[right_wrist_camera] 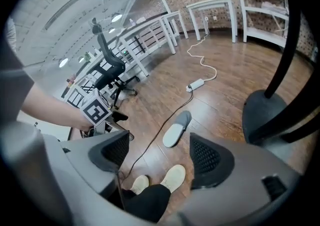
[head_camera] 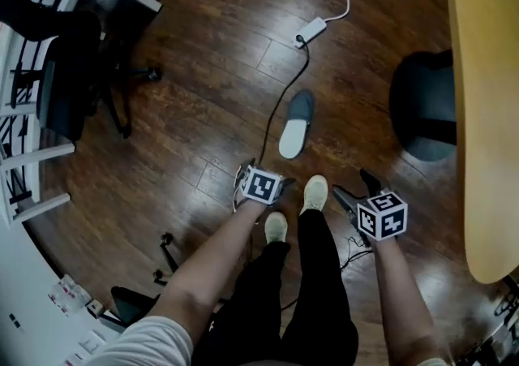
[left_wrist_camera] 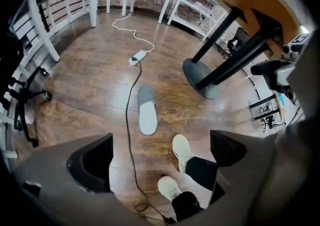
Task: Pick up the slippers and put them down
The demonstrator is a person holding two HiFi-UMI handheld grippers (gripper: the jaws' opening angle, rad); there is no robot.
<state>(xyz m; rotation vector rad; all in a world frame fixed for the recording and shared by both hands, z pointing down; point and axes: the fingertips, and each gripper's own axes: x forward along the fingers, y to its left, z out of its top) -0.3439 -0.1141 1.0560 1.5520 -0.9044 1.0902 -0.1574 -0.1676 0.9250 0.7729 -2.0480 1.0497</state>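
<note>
Fingers of the left gripper (left_wrist_camera: pixel 160 157) and the right gripper (right_wrist_camera: pixel 159 154) are spread wide and hold nothing. One grey slipper (head_camera: pixel 296 124) lies on the wooden floor (head_camera: pixel 211 48) ahead of the person's shoes (head_camera: pixel 315 192). A black cable (head_camera: pixel 284 96) runs just beside it, the table base (head_camera: pixel 422 105) stands to its right, and bare floor lies between.

Floor (head_camera: pixel 203 121) is dark wood planks, pretty glossy with glare; slipper (head_camera: pixel 296 123) looks like soft matt grey cloth; tabletop (head_camera: pixel 486 113) pale smooth wood.
</note>
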